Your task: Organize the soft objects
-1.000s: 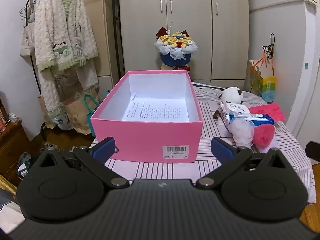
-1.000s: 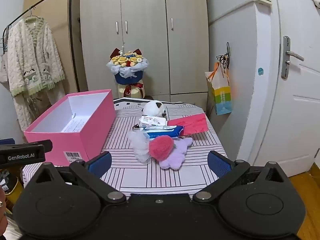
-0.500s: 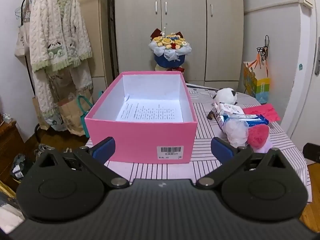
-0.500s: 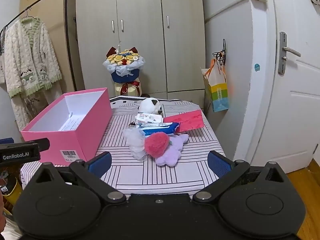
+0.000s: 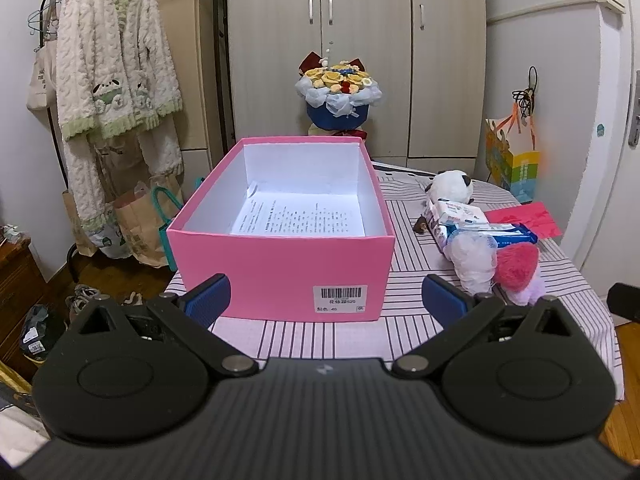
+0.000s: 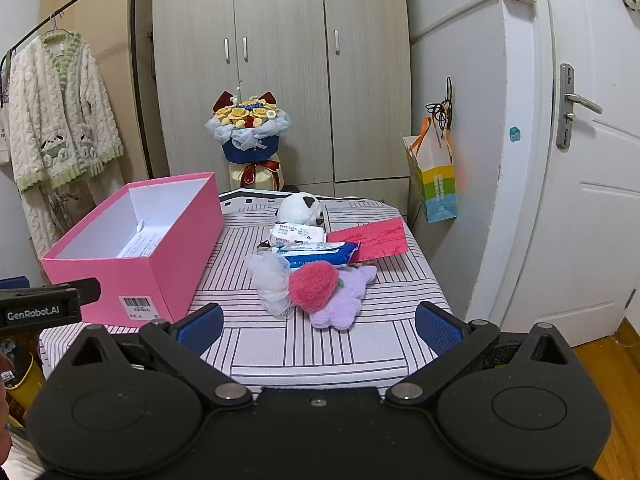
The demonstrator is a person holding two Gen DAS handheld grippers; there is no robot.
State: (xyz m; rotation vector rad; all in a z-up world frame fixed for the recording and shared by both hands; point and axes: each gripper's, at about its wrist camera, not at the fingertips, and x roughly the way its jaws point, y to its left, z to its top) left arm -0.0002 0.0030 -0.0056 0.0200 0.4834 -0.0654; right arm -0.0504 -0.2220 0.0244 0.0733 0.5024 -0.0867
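Two grippers hang short of the striped table, both with fingers spread wide and nothing between them. In the right wrist view the right gripper looks almost straight at the heap of soft things: the pink plush strawberry sits at frame centre, lying against the lilac plush toy with the white mesh bath pouf touching its left side, and behind them the blue wipes pack, the white tissue pack and the panda plush run back toward upper centre. That heap's long axis runs away from the gripper, near end foremost. In the left wrist view the left gripper faces the open pink box at frame centre, which holds only a printed sheet, while the same heap lies off to the right of the frame, beyond its right finger. Judging by that, the right gripper is the nearer one and better aligned for a first pick, probably the strawberry, and the carry would then go leftward to the box, which stands just beside the heap at lower left of the right view.
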